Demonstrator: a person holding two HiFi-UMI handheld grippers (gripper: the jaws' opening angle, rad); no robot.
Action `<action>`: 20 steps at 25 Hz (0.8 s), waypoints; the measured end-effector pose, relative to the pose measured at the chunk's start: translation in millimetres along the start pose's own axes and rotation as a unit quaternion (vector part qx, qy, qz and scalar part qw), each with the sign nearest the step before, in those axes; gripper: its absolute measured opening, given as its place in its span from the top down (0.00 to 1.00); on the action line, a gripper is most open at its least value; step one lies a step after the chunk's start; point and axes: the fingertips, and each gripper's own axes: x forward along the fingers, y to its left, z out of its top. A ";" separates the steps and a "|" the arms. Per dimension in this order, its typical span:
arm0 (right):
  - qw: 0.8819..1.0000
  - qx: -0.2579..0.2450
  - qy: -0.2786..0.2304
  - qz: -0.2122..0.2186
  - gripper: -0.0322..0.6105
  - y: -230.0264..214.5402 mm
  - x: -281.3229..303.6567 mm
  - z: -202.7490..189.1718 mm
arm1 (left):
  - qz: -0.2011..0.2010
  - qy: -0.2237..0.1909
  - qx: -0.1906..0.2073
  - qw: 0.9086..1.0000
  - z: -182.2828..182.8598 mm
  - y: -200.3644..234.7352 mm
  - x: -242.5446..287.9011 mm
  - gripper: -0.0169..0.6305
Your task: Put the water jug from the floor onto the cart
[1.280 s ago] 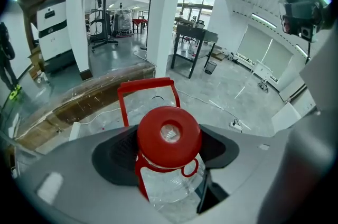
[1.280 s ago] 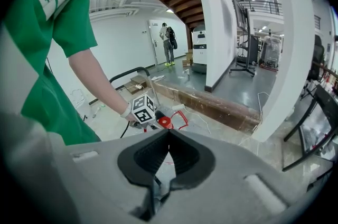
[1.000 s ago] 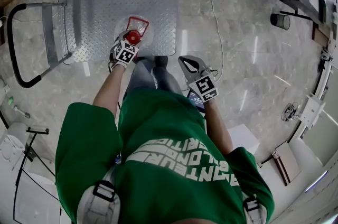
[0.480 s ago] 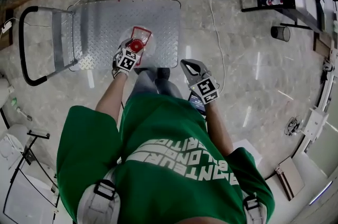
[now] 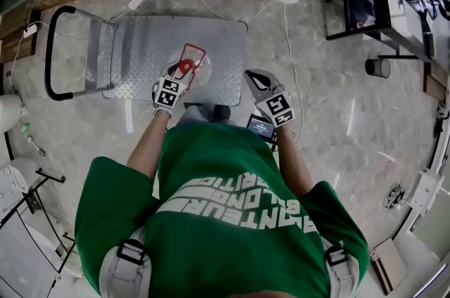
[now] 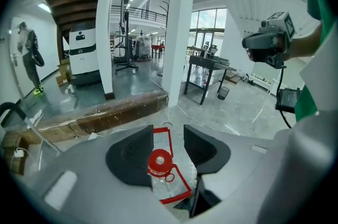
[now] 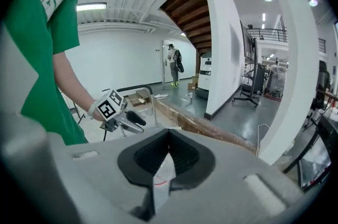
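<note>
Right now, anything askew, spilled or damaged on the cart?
Nothing stands out. The water jug stands upright on the cart, near the edge closest to the person, with its red cap on. No spilled water shows around it.

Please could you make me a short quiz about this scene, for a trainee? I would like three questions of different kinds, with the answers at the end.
1. True or false: the water jug stands on the floor beside the cart.
2. Which tongs are shut? A) the left tongs B) the right tongs C) both
3. Fill in: the jug's cap is ____ in colour.

Key
1. False. The jug stands on the cart.
2. B. The left tongs are apart and closing, above the jug and pressing on nothing.
3. Red.
</note>
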 end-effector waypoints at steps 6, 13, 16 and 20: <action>0.999 -0.017 -0.035 -0.009 0.96 -32.9 -24.7 10.9 | 0.032 -0.064 -0.031 0.997 37.1 -31.8 -51.9 0.78; 0.998 -0.016 -0.054 0.009 0.96 -31.6 -45.6 -3.6 | 0.050 -0.087 -0.047 0.994 39.9 -71.3 -95.3 0.95; 0.998 -0.012 -0.058 0.025 0.96 -21.8 -49.4 -14.1 | 0.058 -0.098 -0.053 0.992 41.4 -85.4 -113.5 0.95; 0.997 -0.001 -0.069 0.043 0.96 -9.8 -52.4 -25.7 | 0.066 -0.133 -0.050 0.988 52.3 -105.5 -137.1 0.95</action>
